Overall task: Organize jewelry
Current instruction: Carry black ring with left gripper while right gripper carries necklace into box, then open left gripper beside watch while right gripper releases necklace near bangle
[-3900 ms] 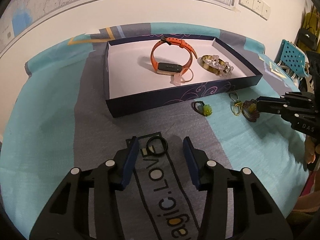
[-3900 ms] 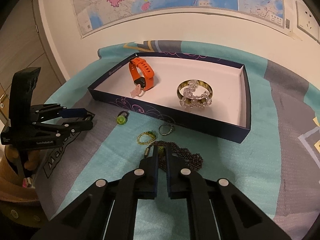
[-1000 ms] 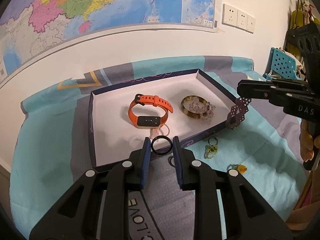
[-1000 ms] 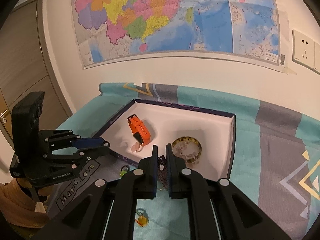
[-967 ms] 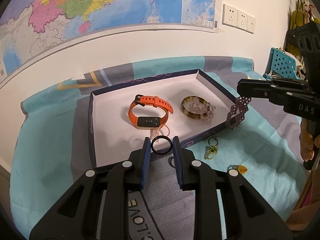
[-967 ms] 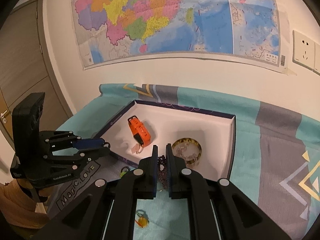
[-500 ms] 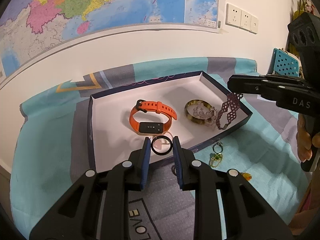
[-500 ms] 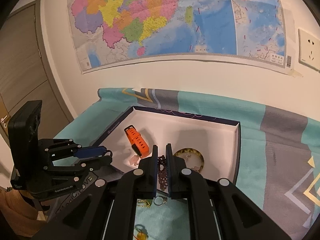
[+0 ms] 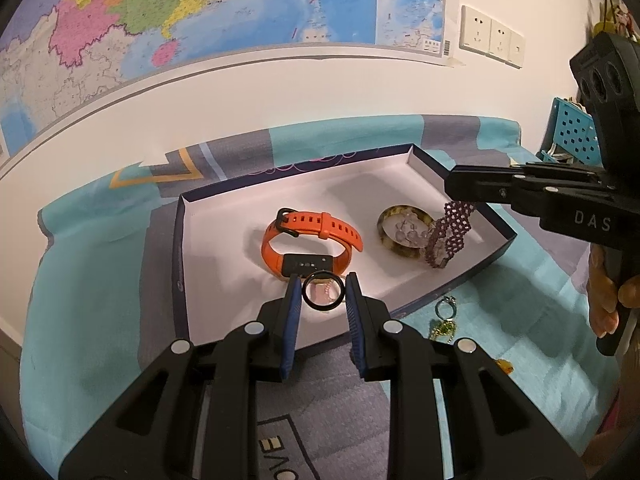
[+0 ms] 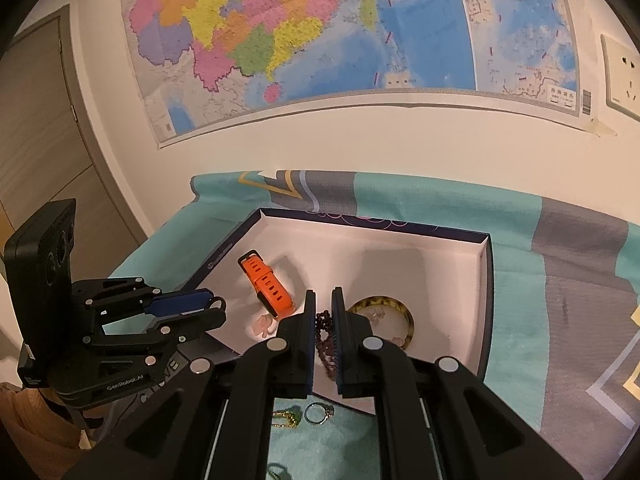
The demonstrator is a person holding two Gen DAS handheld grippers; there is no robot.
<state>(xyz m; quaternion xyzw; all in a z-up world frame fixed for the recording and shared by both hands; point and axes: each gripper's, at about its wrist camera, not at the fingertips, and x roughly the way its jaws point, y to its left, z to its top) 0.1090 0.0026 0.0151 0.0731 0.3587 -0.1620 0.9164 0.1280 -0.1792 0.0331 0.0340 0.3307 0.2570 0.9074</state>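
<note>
My left gripper (image 9: 323, 292) is shut on a black ring (image 9: 322, 291) and holds it above the near part of the white-lined box (image 9: 224, 248). My right gripper (image 10: 322, 320) is shut on a dark purple beaded bracelet (image 9: 450, 232), which hangs over the box's right side beside the tortoiseshell bangle (image 9: 404, 232). An orange watch band (image 9: 310, 238) lies in the box's middle. In the right wrist view the bracelet (image 10: 325, 340) dangles between my fingers, over the box (image 10: 486, 304).
A silver ring (image 9: 445, 307), a green-gold chain (image 9: 442, 328) and a small amber piece (image 9: 505, 366) lie on the teal and grey cloth (image 9: 88, 320) in front of the box. A map and wall sockets (image 9: 490, 38) are behind.
Both grippers have moved forward over the box. The purple bracelet now hangs inside the box's right side, next to the bangle. The black ring is now over the box's near floor.
</note>
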